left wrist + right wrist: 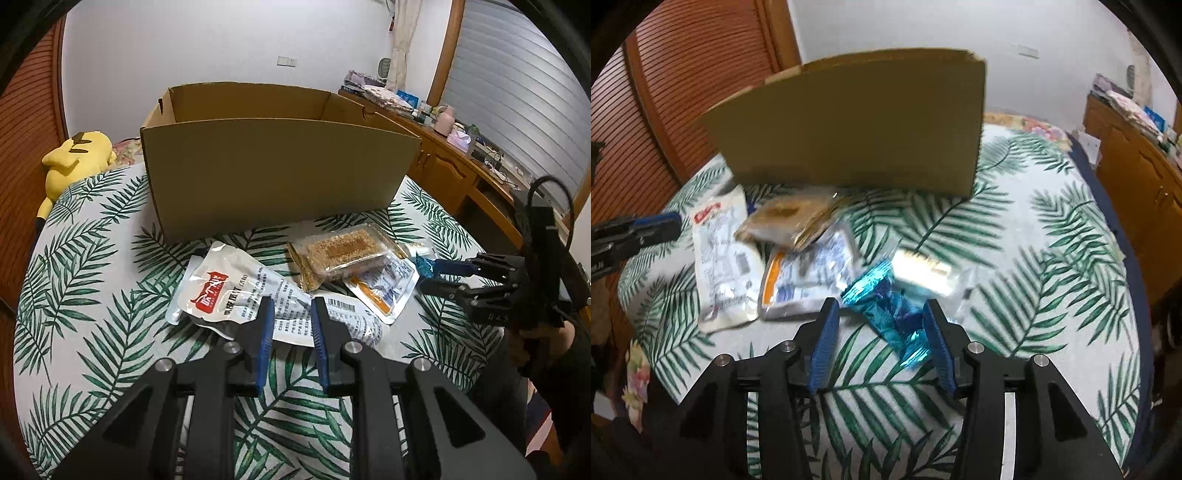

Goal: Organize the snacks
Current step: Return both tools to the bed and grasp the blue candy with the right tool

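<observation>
An open cardboard box (273,166) stands at the back of the leaf-print table (92,280). In front lie a white pouch with a red label (225,288), a clear pack of brown bars (340,254) and a white pouch with orange trim (384,291). My left gripper (292,314) is open and empty just short of the white pouch. My right gripper (882,321) is open with a shiny blue wrapped snack (890,310) lying between its fingers, close to the right finger. In the left wrist view the right gripper (434,275) is at the blue snack (424,266).
A small clear-wrapped yellow snack (923,273) lies behind the blue one. A yellow plush toy (77,155) sits at the table's left. A wooden cabinet (454,173) with clutter runs along the right, a wooden slatted door (683,92) on the left.
</observation>
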A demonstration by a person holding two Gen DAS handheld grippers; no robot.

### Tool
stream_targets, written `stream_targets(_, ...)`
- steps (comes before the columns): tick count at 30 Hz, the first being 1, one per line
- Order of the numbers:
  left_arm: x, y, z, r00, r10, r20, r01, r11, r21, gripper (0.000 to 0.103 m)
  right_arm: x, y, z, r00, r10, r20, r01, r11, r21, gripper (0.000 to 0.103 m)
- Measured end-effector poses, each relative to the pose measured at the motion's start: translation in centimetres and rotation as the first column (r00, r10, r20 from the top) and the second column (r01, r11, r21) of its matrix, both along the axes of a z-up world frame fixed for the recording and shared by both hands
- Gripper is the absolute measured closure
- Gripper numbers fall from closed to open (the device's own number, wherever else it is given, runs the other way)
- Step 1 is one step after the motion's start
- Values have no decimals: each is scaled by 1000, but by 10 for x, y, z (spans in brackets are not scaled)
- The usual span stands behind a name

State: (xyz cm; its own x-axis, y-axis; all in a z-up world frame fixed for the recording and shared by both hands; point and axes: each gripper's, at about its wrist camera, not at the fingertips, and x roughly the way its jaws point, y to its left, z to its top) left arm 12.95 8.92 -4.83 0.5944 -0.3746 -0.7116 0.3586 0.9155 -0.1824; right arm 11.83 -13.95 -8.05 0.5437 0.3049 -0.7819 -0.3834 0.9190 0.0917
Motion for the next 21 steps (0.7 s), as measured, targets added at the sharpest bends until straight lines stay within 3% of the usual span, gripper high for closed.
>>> stream_targets(6,0,-2,0,1000,0,-2,0,1000,1,84,3,2,-3,1000,-11,6,11,999,-32,60)
stream_targets(11,2,-4,-5,1000,14,-13,-14,1000,4,84,6,-2,-5,999,-46,22,47,999,-22,71)
stream_targets(21,19,-8,-15,994,103,-36,-102,994,30,77,-1,-10,-11,993,-73,90,70,997,35,71)
